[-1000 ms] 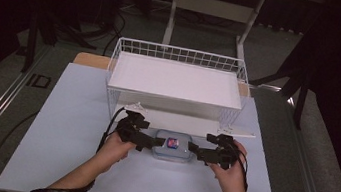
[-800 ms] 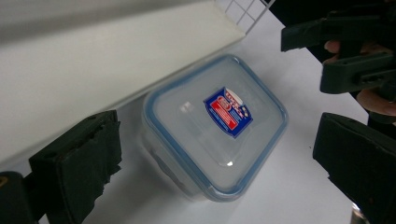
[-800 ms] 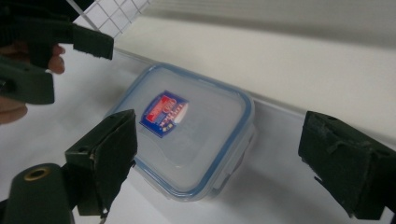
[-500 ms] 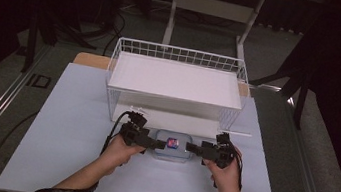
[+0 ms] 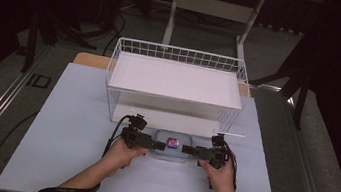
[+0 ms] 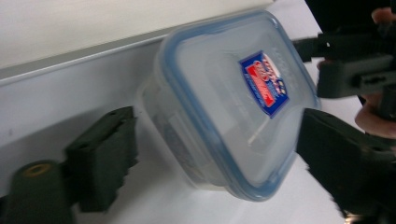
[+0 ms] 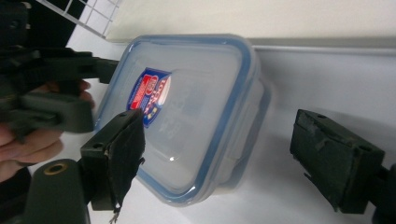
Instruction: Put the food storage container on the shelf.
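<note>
I see a dim room: grey floor [image 5: 1,97] around the pale blue bench [image 5: 68,127], a white desk frame [image 5: 216,6] behind, dark stands at both sides.

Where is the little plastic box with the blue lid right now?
In the high view, the plastic box sits on the table between both grippers, just before the wire basket.

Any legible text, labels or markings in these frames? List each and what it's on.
"ID": dark marking on the floor left of the table, high view.
Red-and-blue sticker on the container lid: has lettering, too blurred to read in either gripper view.
Nothing else legible.
</note>
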A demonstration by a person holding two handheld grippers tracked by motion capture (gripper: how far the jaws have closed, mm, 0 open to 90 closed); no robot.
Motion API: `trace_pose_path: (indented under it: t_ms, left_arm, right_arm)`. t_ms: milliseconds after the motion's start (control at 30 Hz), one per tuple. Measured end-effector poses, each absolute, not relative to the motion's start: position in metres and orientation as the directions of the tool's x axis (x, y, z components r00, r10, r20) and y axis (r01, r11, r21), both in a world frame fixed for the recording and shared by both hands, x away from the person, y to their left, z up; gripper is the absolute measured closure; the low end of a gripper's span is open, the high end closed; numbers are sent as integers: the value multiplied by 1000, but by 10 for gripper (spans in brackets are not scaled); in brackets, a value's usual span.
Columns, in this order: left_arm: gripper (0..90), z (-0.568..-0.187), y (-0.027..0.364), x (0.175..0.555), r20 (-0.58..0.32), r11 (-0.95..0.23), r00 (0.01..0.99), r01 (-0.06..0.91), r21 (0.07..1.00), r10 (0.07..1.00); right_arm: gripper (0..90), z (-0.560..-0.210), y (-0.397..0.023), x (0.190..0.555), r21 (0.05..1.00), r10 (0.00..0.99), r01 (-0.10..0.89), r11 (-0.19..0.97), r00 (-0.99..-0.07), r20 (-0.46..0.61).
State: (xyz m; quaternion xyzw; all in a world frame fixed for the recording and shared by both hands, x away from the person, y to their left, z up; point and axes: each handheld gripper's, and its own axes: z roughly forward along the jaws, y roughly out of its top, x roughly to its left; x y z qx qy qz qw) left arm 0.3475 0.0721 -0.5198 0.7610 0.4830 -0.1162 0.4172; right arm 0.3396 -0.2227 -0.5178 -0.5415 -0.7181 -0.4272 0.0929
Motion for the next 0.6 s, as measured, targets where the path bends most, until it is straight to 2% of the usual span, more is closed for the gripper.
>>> trace_pose_path:
  t_ms: [200, 300, 433, 600]
  left_arm:
    - [213, -525, 71, 349, -594, -190, 488, 849, 493, 640]
    - [213, -527, 70, 349, -608, -182, 483, 853, 490, 630]
    - [221, -530, 67, 350, -634, -177, 470, 865, 470, 614]
    - [257, -527, 68, 352, -638, -178, 467, 868, 464, 613]
  right_arm:
    - [217, -522, -221, 341, 483, 676, 875, 41, -380, 631]
    - [243, -522, -220, 343, 479, 666, 877, 41, -381, 641]
    - [327, -524, -220, 345, 453, 661, 891, 37, -362, 658]
    - [330, -525, -217, 344, 432, 661, 901, 45, -351, 663]
